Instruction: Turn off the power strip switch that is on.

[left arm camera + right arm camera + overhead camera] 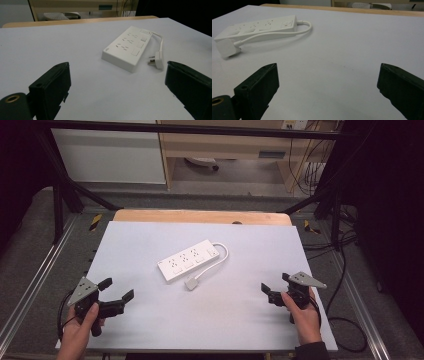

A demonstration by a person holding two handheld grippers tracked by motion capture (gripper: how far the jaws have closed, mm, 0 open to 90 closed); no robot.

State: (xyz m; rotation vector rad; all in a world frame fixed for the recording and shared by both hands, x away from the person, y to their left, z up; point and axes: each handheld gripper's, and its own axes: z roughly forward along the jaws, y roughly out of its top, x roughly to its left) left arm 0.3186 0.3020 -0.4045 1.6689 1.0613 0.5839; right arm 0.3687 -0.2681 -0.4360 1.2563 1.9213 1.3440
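Person's at the near edge of the table (150,330), both forearms coming in low, one gripper per hand. Nothing held on either side.

Left hand (80,327) sits at the near-left corner, fist wrapped round the handle, wrist fairly straight, forearm angled in from below. Left gripper (119,290) points up and to the right across the white surface, grey plate on top tilted toward the table's left edge. Jaws spread wide, nothing btwn them; in the left gripper view (117,82) only bare tabletop lies in the gap.

Right hand (302,312) is at the near-right, well apart from the left, fingers curled round the handle, dark sleeve at the wrist. Right gripper (275,287) points left, roughly toward the table's middle, its plate sticking out to the right. Jaws also stand wide apart w/ nothing in the gap; same story in the right gripper view (327,82).

Power strip (188,260) lies flat near the table's centre, diagonal, sockets up, far end toward the back-right. Its cord (222,254) loops out of that far end and curls back to the plug (191,283), which rests on the table just beside the strip's near long side. Strip is apart from both grippers, approx btwn them and farther back.
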